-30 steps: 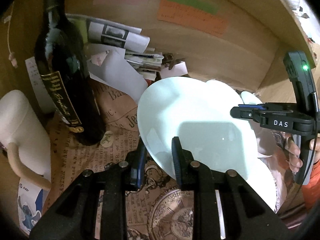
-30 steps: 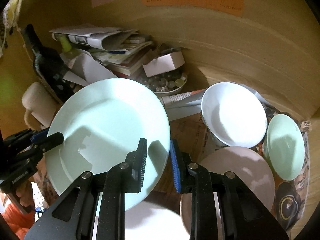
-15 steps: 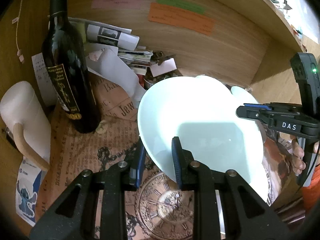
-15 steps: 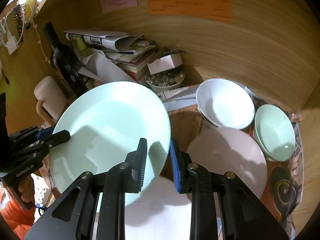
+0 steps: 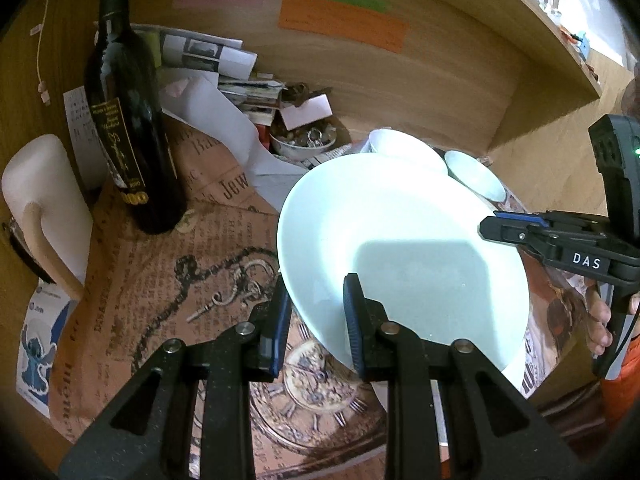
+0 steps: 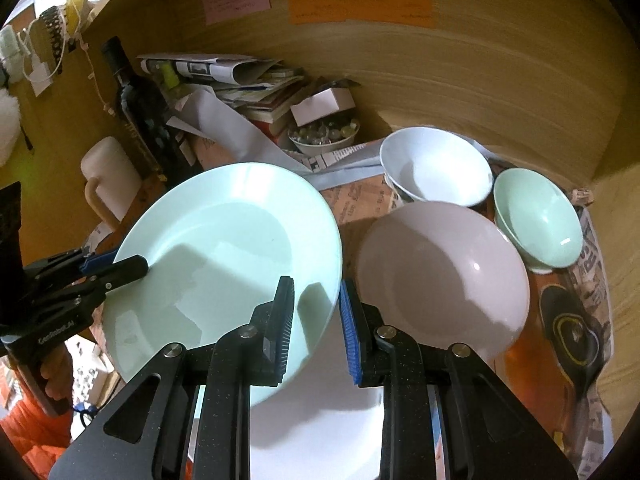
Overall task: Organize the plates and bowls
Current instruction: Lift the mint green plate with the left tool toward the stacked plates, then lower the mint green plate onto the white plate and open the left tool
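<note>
The wooden back wall (image 6: 460,80) curves round the worktop (image 5: 168,280), which is covered in printed paper and closed in by side panels left and right. The largest dish, a pale green plate (image 6: 228,248), is held off the surface and tilted, gripped at opposite rims: the left gripper (image 5: 316,312) is clamped on its near-left edge, the right gripper (image 6: 316,316) on its right edge. In the left wrist view the plate hides most of the dishes behind it. The right wrist view shows them: a pinkish plate (image 6: 440,272) just right of the green one, its near rim cut off behind the gripper; a white bowl (image 6: 436,170) behind it, touching or overlapping it; a small green bowl (image 6: 538,216) near the right panel. Below the held plate lies something white (image 6: 316,420), probably another plate, mostly hidden by the gripper. At the back left, a dark bottle (image 5: 128,128) and a white jug (image 5: 44,200) stand near the left panel, with a heap of papers (image 6: 224,76) and a small bowl of odds and ends (image 6: 324,136). The open patch of worktop lies left of the held plate, in front of the bottle.
</note>
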A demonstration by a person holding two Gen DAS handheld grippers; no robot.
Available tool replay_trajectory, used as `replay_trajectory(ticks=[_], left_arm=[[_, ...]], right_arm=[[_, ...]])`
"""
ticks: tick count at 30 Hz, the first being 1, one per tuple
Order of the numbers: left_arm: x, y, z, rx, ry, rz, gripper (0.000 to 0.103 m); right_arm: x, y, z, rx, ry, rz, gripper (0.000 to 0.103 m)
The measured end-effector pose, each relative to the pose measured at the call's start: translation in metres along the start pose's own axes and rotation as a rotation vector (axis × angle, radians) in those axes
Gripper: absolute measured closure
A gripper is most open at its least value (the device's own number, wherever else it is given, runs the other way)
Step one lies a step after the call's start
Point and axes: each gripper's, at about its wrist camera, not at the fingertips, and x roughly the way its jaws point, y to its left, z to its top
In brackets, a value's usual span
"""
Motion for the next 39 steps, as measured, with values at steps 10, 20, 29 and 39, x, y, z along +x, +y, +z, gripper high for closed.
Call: replay_trajectory(ticks=[10, 20, 29, 39], left_arm=[[-0.007, -0.011, -0.018, 0.010, 0.016, -0.013, 0.078], [0.000, -0.021, -0.030, 0.022, 0.053, -0.040, 0.078], [0.010, -0.029, -0.044, 0.032, 0.091, -0.045, 0.078], [0.026, -0.039, -0.051, 0.059, 0.125, -0.032, 0.078]], right_arm=[[-0.011, -0.004, -0.024, 0.025, -0.010, 0.012, 0.082], [-0.016, -0.013, -0.046, 0.069, -0.012, 0.005, 0.082], [-0.011, -0.023, -0.069, 0.118, 0.016, 0.025, 0.082], [-0.006, -0.035, -0.087, 0.186, 0.040, 0.043, 0.081]])
